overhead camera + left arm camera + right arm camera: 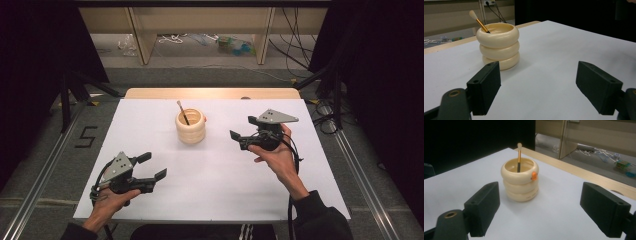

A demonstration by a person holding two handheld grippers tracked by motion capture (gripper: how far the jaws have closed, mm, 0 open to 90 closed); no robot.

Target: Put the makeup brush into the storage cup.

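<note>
A cream ringed cup [190, 126] [498, 45] [520, 179] stands upright near the table's far middle. A gold-handled brush [182, 112] [479, 22] [519, 158] leans inside it, bristles up. A small orange piece [533, 176] sits on the cup's rim. My left gripper [151, 166] [537, 88] hovers open near the front left, jaws pointing toward the cup. My right gripper [243, 127] [540, 211] is open to the right of the cup, held in a hand, with nothing between its jaws.
A white sheet [210, 165] covers the wooden table [150, 93]. Beyond the far edge lie a floor with cables [295, 50] and wooden furniture legs [142, 40]. Black curtains flank both sides.
</note>
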